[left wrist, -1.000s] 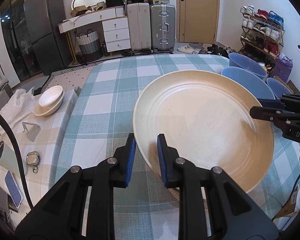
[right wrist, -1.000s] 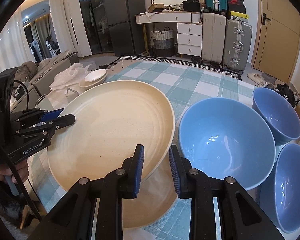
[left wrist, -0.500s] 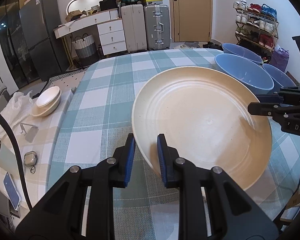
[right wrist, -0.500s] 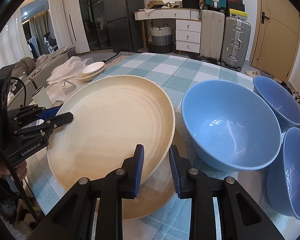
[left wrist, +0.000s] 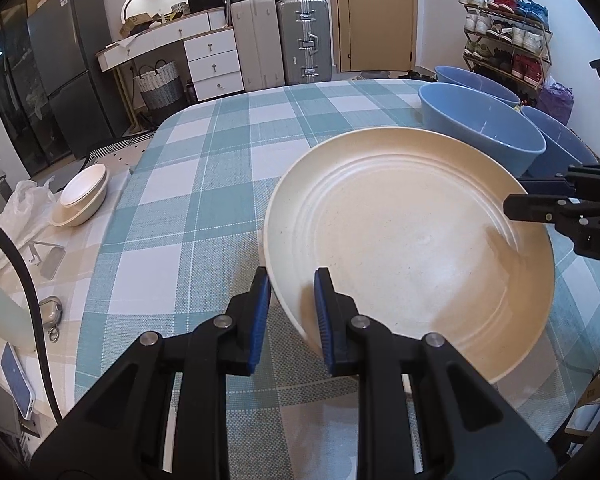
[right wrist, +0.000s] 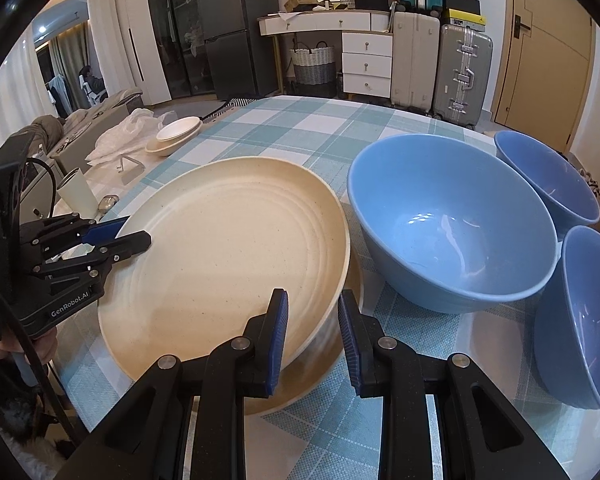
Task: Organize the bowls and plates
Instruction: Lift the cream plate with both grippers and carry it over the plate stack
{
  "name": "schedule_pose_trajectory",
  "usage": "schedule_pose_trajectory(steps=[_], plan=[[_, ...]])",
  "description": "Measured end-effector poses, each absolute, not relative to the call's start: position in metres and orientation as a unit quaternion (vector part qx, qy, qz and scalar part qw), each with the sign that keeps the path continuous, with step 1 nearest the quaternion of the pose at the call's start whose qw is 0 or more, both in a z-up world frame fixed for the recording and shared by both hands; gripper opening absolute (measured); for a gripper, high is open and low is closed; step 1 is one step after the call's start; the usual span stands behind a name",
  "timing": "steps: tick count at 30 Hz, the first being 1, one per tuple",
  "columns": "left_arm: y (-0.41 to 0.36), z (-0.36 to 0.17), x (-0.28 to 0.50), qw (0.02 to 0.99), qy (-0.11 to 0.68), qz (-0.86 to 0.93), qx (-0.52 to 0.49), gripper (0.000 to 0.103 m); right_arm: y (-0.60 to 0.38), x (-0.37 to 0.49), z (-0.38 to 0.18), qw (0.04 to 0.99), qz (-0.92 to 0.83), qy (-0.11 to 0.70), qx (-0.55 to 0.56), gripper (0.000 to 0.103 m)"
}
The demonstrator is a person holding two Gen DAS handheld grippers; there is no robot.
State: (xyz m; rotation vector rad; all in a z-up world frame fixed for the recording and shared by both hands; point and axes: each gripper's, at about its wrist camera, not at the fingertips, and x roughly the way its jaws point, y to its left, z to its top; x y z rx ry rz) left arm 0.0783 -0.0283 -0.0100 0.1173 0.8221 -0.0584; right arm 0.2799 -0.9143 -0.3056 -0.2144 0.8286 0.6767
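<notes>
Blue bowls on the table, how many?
3. A large blue bowl sits right of the cream plate; a smaller one lies behind it toward the door; a third sits nearest, at the right edge. Stacked extras can't be ruled out.

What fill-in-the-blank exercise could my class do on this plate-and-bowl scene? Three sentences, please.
1. Both the left gripper and the right gripper straddle the rim of the ____-coloured plate.
2. The number of blue bowls on the table is ____.
3. The tablecloth has a ____ pattern.

Missing words: cream; three; checked
</notes>
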Motion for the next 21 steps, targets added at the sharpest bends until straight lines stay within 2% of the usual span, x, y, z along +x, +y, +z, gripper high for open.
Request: schedule_pose_trajectory(steps=[21], plan=[[-0.040,-0.036,0.087,0.905,0.415,-0.036,0.082,0.019,-0.913,0.278,-0.323,0.855,0.295,0.412,-0.114,0.027]])
